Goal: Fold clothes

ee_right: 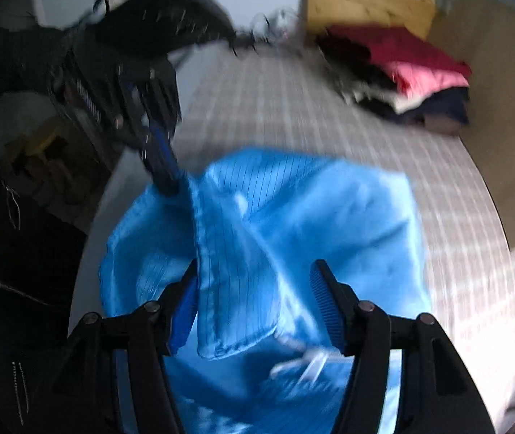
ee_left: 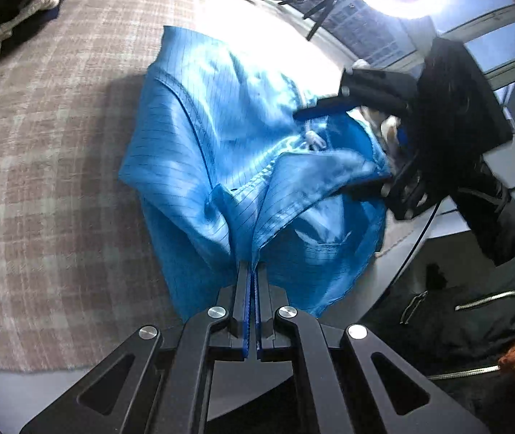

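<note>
Garment: we see one blue garment (ee_left: 228,152), shiny with thin dark pinstripes, lying crumpled on the checked cloth (ee_left: 58,166) that covers the table; part of it hangs over the near table edge.
Left gripper: we see the left gripper (ee_left: 252,271) pressed together, pinching a gathered fold of the blue garment at its fingertips; fabric bunches up right above the pinch.
Left gripper, other view: in the right wrist view we see it (ee_right: 165,184) coming in from upper left, tip buried in the garment's edge.
Right gripper: we see the right gripper (ee_right: 253,296) with its jaws spread and a hemmed flap of the garment between them; the flap lies against the left finger, the right pad stands clear. No pinch.
Right gripper, other view: from the left wrist camera it (ee_left: 344,144) is at the far right side of the garment, fingers apart over the fabric.
Clothes pile: we see a stack of clothes (ee_right: 409,76), red and pink on top, well apart from the garment at the far end.
Blur: the right wrist view is smeared, details soft.
Person: dark sleeve (ee_left: 503,224) and jacket with zippers at right.
</note>
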`<action>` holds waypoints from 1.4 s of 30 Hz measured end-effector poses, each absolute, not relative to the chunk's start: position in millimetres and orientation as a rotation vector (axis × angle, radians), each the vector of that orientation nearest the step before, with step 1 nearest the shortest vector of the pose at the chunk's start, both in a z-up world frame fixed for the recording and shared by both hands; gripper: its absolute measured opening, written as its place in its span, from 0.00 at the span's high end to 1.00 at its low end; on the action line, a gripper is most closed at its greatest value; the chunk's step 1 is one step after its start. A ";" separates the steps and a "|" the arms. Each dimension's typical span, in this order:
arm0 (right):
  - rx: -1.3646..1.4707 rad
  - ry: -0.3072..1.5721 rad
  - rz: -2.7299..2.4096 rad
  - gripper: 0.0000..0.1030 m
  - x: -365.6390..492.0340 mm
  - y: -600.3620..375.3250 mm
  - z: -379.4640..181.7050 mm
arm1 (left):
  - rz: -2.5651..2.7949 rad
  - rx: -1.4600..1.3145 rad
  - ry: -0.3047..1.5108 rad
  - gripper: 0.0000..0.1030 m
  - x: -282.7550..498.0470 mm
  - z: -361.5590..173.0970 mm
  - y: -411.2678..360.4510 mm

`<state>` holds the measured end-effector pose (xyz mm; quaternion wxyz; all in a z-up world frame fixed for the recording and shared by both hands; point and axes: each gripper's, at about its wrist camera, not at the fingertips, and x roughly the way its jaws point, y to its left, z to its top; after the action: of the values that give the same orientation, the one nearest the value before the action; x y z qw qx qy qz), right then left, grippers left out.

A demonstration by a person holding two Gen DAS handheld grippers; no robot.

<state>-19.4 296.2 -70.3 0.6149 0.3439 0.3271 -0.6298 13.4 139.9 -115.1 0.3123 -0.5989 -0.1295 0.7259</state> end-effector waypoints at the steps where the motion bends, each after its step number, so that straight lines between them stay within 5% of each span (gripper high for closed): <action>1: 0.835 0.707 -1.403 0.44 -31.5 293.2 -72.2 | 1.938 -1.590 -0.337 1.00 14.7 -113.8 140.8; 2: 0.900 0.659 -1.368 0.46 -43.1 288.9 -76.1 | 1.953 -1.598 -0.329 1.00 15.6 -113.5 142.7; 4: 1.031 0.559 -1.303 0.76 -65.4 278.6 -88.1 | 1.990 -1.623 -0.274 0.99 17.9 -113.1 144.6; 7: 1.140 0.480 -1.159 0.91 -75.8 270.8 -101.9 | 2.045 -1.667 -0.201 0.97 19.6 -113.7 148.4; 14: 1.290 0.357 -1.029 0.92 -82.7 275.3 -103.1 | 2.124 -1.563 0.043 0.74 20.8 -81.3 179.4; 16: 1.310 0.328 -0.988 0.92 -84.7 277.4 -99.4 | 2.105 -1.557 0.080 0.74 11.4 -84.3 188.7; 19: 1.354 0.283 -0.898 0.92 -81.5 284.3 -95.3 | 1.988 -1.571 -0.053 1.00 -1.0 -94.8 188.4; 27: 1.501 0.466 -1.174 0.87 -113.5 294.6 -114.7 | 1.842 -1.693 -0.226 0.99 -8.3 -132.4 171.0; 30: 1.355 0.531 -1.371 0.77 -109.6 304.7 -85.7 | 1.843 -1.687 -0.229 1.00 -7.7 -134.6 170.9; 34: 1.136 0.498 -1.398 0.77 -70.2 307.0 -48.5 | 1.875 -1.679 -0.211 0.98 -12.6 -129.9 171.4; 42: 1.311 0.505 -1.475 0.77 -63.3 287.3 -102.7 | 1.924 -1.694 -0.236 0.92 -11.4 -123.6 147.8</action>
<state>-63.3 287.3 -102.7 0.5246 0.5479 0.2109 -0.6165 -11.4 147.8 -123.6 0.2800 -0.6318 -0.0879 0.7174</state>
